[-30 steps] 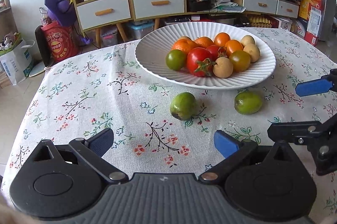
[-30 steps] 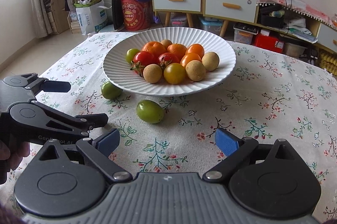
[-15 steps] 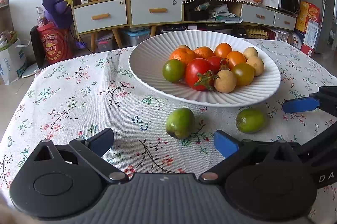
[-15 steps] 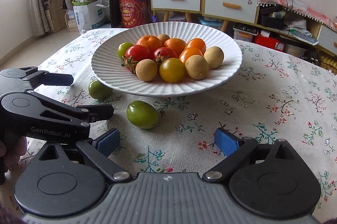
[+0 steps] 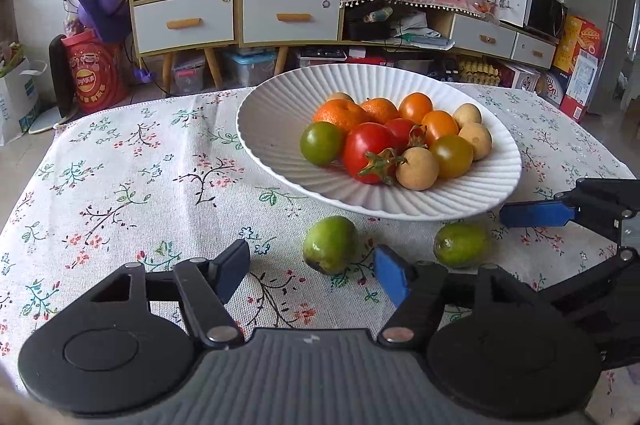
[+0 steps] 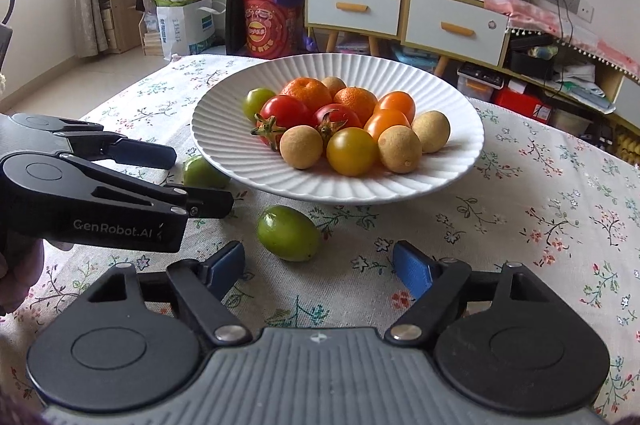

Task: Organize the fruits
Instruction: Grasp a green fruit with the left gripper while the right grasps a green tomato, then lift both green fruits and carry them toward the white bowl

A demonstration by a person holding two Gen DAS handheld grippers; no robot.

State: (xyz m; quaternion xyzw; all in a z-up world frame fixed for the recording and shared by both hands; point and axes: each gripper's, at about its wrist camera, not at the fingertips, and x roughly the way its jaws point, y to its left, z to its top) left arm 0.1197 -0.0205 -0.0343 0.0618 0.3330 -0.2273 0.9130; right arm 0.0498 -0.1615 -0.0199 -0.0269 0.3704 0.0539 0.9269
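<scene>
Two green fruits lie on the flowered cloth in front of a white ribbed plate (image 5: 276, 105) (image 6: 460, 101) heaped with tomatoes, oranges and tan fruits. My left gripper (image 5: 313, 267) (image 6: 190, 179) has its jaws closing. The left green fruit (image 5: 330, 245) (image 6: 204, 173) sits just ahead, between the fingertips, and the pads are clear of it. My right gripper (image 6: 320, 265) (image 5: 528, 251) is closing too. The right green fruit (image 6: 288, 233) (image 5: 460, 245) lies just beyond its tips, left of centre, untouched.
The two grippers work side by side, close together, at the plate's near rim. The tablecloth (image 5: 140, 185) runs bare to the left and the cloth (image 6: 540, 225) to the right. Cabinets (image 5: 288, 17) and floor clutter stand beyond the far table edge. A hand (image 6: 12, 265) holds the left gripper.
Both grippers have come nearer to the green fruits, which now sit close to the fingertips. Both pairs of jaws have narrowed in the last half second.
</scene>
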